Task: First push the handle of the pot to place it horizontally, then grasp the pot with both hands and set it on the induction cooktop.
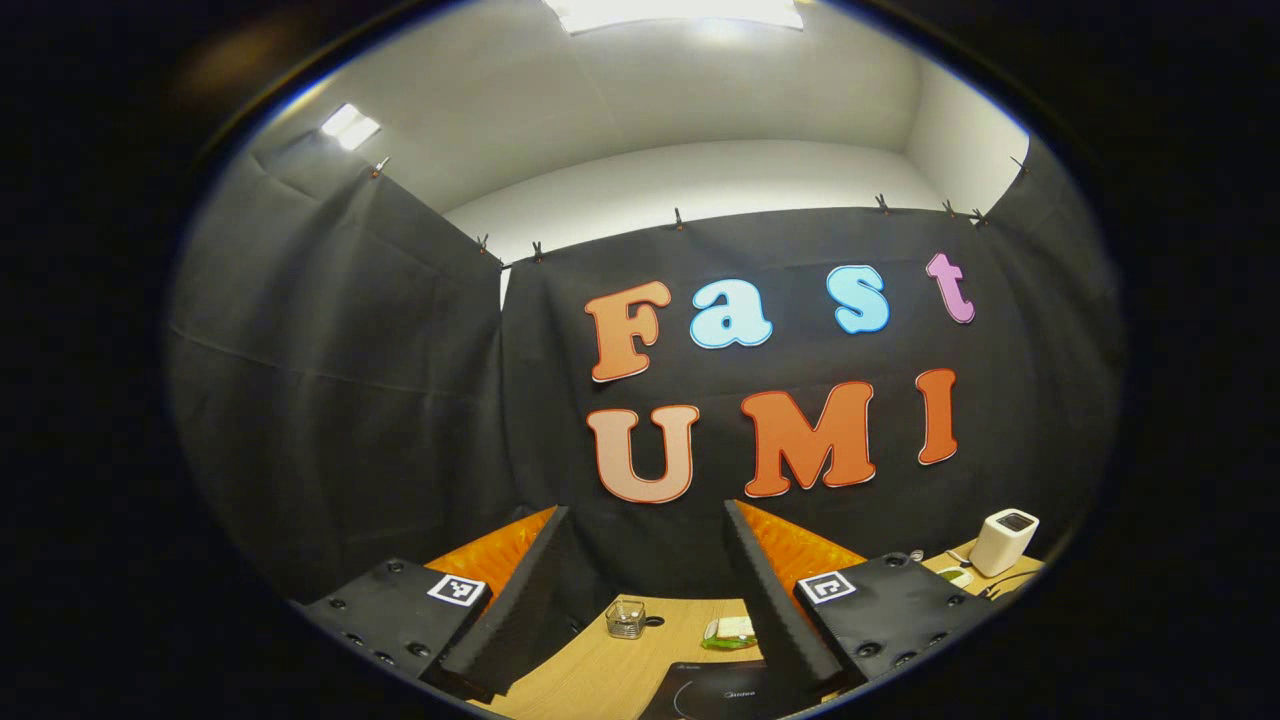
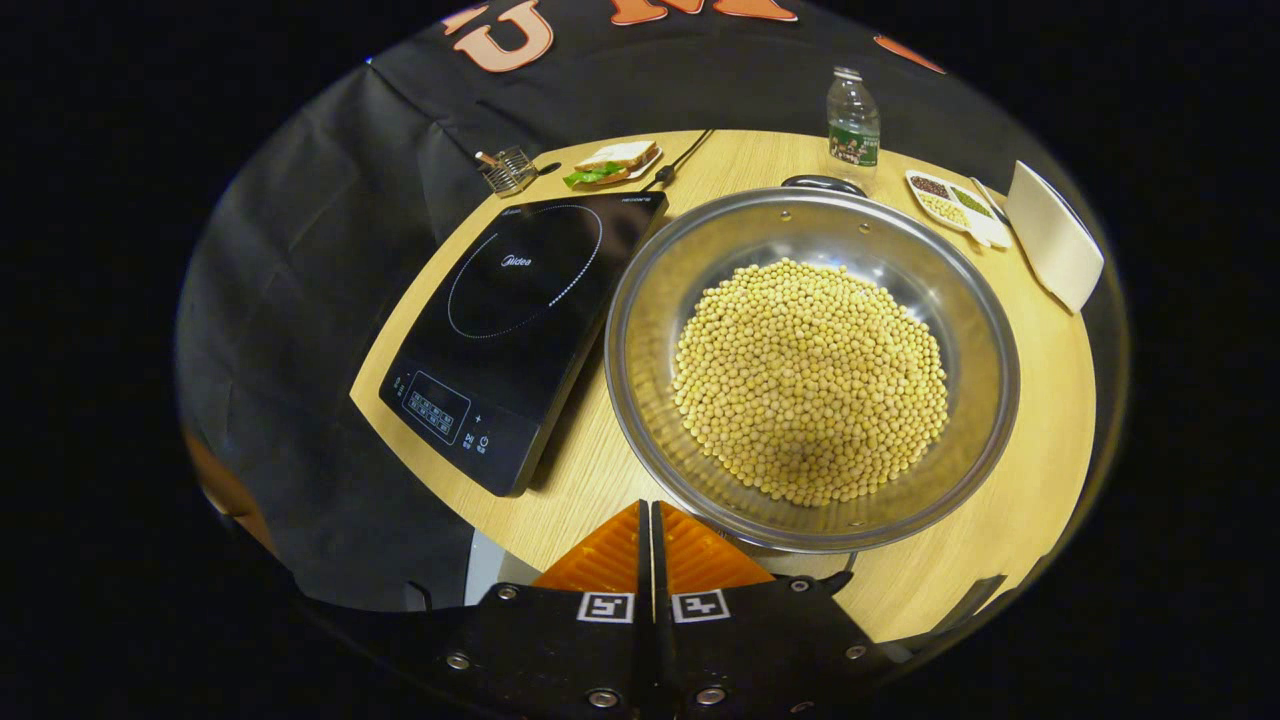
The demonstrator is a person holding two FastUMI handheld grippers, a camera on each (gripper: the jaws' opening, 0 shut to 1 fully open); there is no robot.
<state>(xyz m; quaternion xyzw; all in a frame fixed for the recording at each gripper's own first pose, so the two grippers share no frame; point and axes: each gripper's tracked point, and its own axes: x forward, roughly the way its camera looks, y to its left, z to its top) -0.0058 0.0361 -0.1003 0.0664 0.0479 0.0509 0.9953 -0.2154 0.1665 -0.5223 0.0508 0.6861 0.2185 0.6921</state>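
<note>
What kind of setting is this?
Likely a staged kitchen tabletop in a cloth-walled recording booth: an induction cooktop, a pot full of soybeans, and a sandwich on a wooden table.

left gripper (image 1: 645, 560) jaws apart (wide), right gripper (image 2: 650, 540) jaws together

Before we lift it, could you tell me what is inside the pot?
The pot holds a mound of small yellow beans, with bare metal wall around it. The beans cover the bottom.
</note>
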